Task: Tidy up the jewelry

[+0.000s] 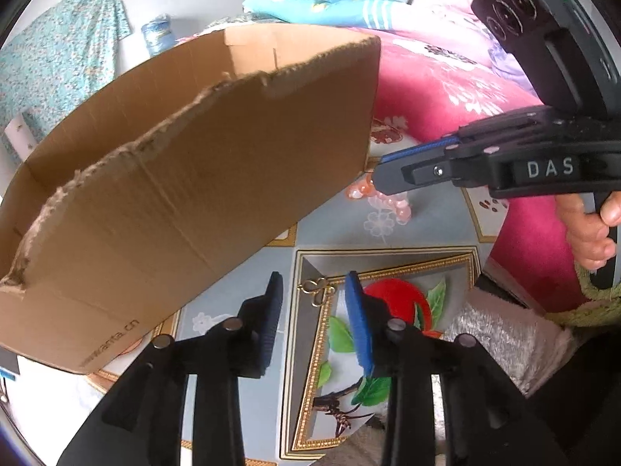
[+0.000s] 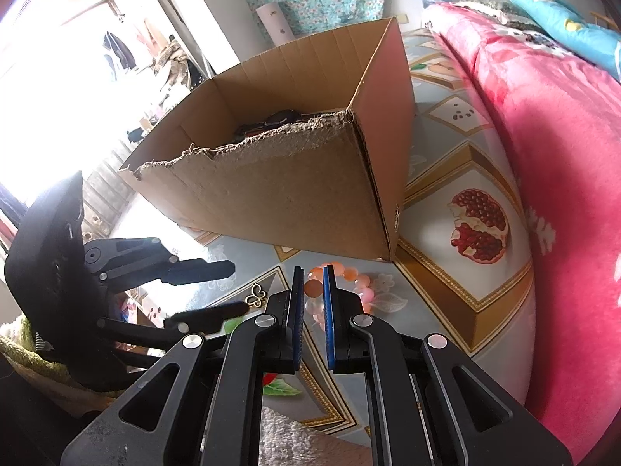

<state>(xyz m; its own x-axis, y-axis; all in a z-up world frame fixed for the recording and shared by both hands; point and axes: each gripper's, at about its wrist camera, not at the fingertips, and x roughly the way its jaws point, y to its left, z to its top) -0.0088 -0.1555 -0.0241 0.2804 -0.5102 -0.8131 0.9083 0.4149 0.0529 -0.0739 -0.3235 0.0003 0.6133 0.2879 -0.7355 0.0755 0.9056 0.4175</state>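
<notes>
one cardboard box [image 2: 295, 178], one bead bracelet [image 2: 349, 283], one gold butterfly charm [image 2: 256, 296], two grippers.

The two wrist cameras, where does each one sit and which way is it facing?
Left wrist: on the left gripper, angled down at the gold butterfly charm on the patterned sheet; the person's hand shows.
Right wrist: on the right gripper, angled down at the pink bead bracelet; no hand shows.
Shared: cardboard box, bracelet, charm, pink blanket, and each view catches the other gripper.
</notes>
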